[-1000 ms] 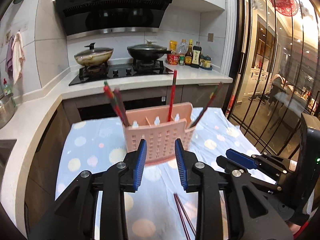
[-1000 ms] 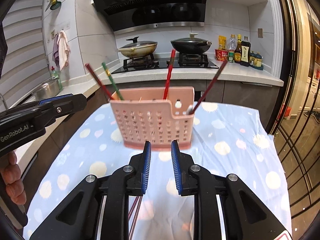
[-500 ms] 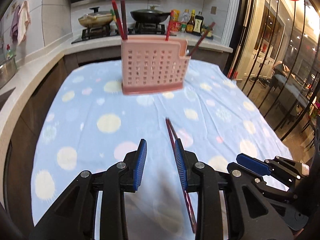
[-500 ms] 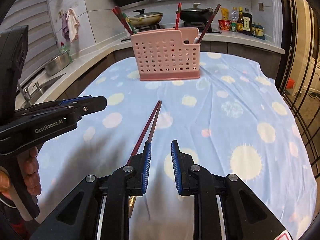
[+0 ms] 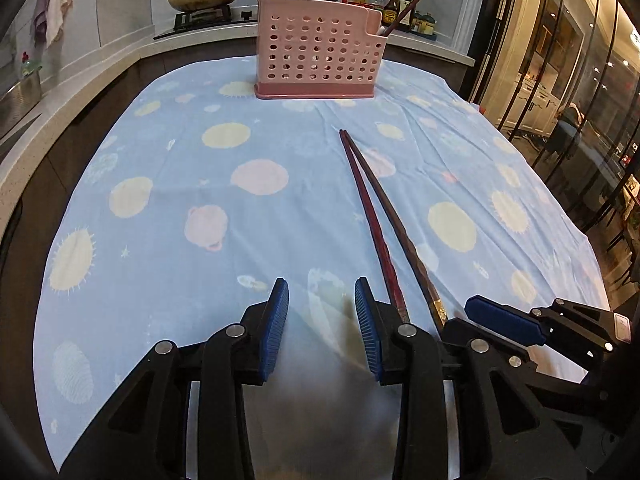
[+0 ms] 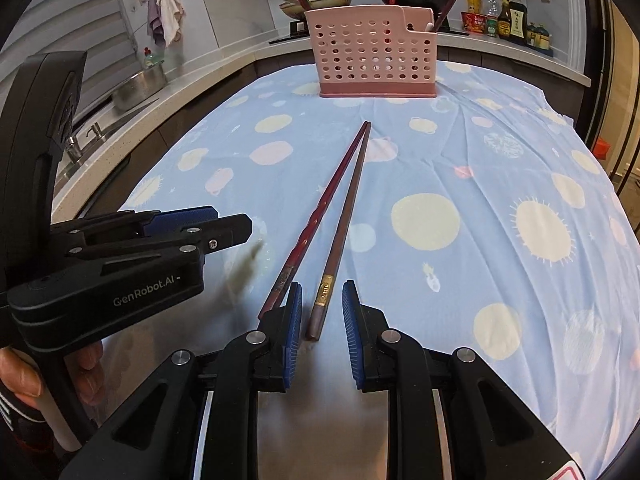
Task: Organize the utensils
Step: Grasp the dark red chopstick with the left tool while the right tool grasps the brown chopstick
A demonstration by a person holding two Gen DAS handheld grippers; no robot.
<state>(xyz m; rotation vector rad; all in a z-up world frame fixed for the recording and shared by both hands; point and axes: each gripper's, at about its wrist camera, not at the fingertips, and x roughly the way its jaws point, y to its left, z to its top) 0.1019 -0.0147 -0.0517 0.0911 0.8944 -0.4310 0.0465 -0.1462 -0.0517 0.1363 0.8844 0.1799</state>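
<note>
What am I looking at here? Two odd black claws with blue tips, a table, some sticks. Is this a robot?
No robot: a person holds two hand tools, each carrying a camera looking along its fingers. One picture comes from the left gripper, the other from the right gripper. Both are open and hold nothing. On the blue tablecloth lie two chopsticks side by side, and the right gripper's fingers straddle the thick end of one. Beyond stands a pink holder with more chopsticks inside.

Readable only once: "GenRobot.AI" in pale letters along the black side of the left tongs point(image 6: 236, 232), seen from the right wrist. Labels on the bottles point(image 6: 508, 20) at the back of the kitchen surface too small and blurred to make out.
</note>
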